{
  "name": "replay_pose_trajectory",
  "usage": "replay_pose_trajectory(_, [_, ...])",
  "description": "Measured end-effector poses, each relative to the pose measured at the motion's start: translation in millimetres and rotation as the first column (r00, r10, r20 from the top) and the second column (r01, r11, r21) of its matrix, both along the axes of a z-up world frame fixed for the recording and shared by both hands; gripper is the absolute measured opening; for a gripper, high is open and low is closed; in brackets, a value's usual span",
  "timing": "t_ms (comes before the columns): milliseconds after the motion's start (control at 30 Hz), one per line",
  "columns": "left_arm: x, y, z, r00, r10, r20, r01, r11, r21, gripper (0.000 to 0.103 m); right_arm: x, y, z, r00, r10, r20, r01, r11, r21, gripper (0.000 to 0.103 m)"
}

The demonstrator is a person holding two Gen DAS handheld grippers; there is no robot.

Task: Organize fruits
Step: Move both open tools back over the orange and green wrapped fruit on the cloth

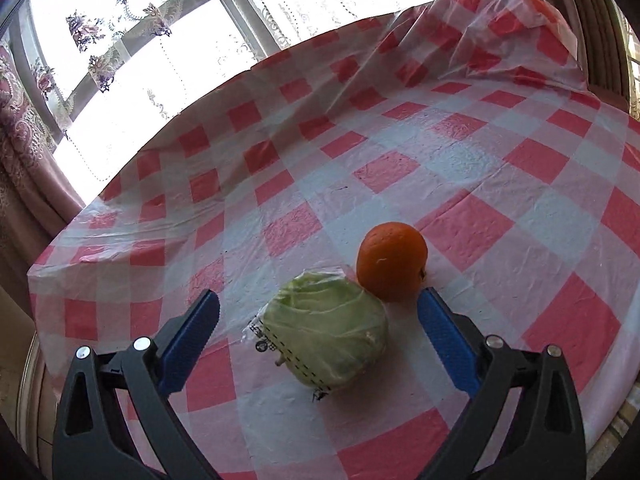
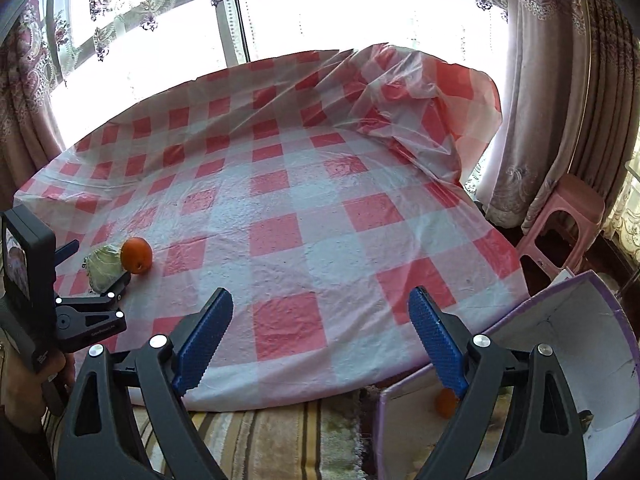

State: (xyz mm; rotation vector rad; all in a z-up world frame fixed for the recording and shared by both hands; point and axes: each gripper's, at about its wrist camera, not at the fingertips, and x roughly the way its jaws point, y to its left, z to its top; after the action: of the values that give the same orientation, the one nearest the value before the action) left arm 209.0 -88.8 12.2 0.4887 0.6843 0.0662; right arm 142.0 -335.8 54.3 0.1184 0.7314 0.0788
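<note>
Orange [image 1: 392, 260], lower centre of the left wrist frame, touches a wrapped cabbage [image 1: 328, 330]; firm, round, likely to roll, best gripped across its middle. Left gripper [image 1: 318, 308] and right gripper [image 2: 320, 304] both spread, empty.

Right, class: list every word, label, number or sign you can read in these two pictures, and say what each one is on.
Nothing can be read in full.
Label on the wrapped cabbage: print and dashed lines along the wrap's edge, too small to read.
Left gripper: a line of white lettering on its black body, too blurred to read.
Orange, tablecloth, box: no text.
</note>
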Motion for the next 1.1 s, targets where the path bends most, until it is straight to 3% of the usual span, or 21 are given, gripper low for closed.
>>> replay_pose_trajectory(100, [3.0,2.6,-4.8,1.0,0.002,-0.013,-0.002,1.0,0.003,0.099,6.2,19.6,1.8,1.0,0.019,0.014,-0.019,1.0,0.009,0.086])
replay_pose_trajectory(233, [6.5,-0.3,-10.4,0.999,-0.018,-0.049,0.018,1.0,0.01,0.085,14.4,39.4,3.5,0.999,0.036,0.024,-0.036,0.999,0.024,0.086])
replay_pose_trajectory(467, [11.5,7.5,-11.3,0.997,-0.001,-0.08,-0.001,0.999,-0.034,0.08,26.2,71.6,-0.8,0.996,0.083,0.018,-0.083,0.996,0.03,0.087])
replay_pose_trajectory(633, [16.0,22.6,-10.0,0.993,0.011,-0.118,-0.026,0.992,-0.124,0.079,30.8,87.2,-9.2,0.995,0.104,-0.001,-0.104,0.994,0.028,0.087])
replay_pose_trajectory(767, [16.6,34.6,-9.4,0.99,0.02,-0.141,-0.047,0.98,-0.191,0.064,34.7,94.0,-10.8,0.994,0.108,-0.002,-0.108,0.994,0.031,0.087])
replay_pose_trajectory(1000, [12.2,47.8,-6.8,0.988,0.007,-0.155,-0.053,0.953,-0.298,0.063,40.8,119.1,-17.7,0.987,0.159,-0.018,-0.159,0.987,0.011,0.087])
replay_pose_trajectory(1100, [9.0,57.9,-5.7,0.986,-0.002,-0.165,-0.06,0.929,-0.366,0.063,45.4,133.8,-20.5,0.981,0.191,-0.022,-0.191,0.982,0.001,0.087])
